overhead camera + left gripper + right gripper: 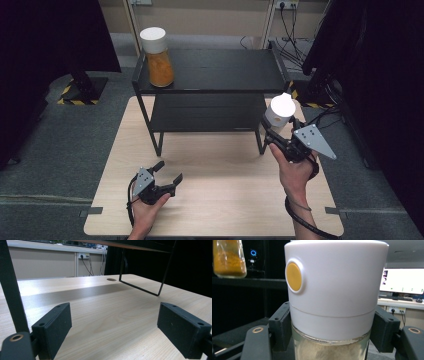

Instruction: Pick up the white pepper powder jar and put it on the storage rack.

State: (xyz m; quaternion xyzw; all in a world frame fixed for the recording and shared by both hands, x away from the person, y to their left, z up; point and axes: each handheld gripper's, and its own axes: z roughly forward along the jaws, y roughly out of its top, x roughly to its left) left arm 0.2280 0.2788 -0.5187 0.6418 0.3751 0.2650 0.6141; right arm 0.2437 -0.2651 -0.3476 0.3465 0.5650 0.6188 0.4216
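Observation:
A glass jar with a white lid (279, 111) and pale powder inside is held up in the air at the right end of the black shelf rack (210, 75). My right gripper (272, 132) is shut on this jar (332, 297); its pads (280, 325) press both sides just under the lid, which bears a yellow round button. A second jar with orange powder and a white lid (157, 57) stands on the rack's top shelf at the left; it is at the upper left (229, 257) in the right gripper view. My left gripper (168, 172) rests low on the wooden table (220, 200), open (115, 332), nothing between its pads.
The rack's thin black legs (156, 142) stand on the table, with a lower shelf (207, 112) between them. One leg (11, 287) rises close at the left in the left gripper view. Dark curtains flank the table; cables and sockets lie behind.

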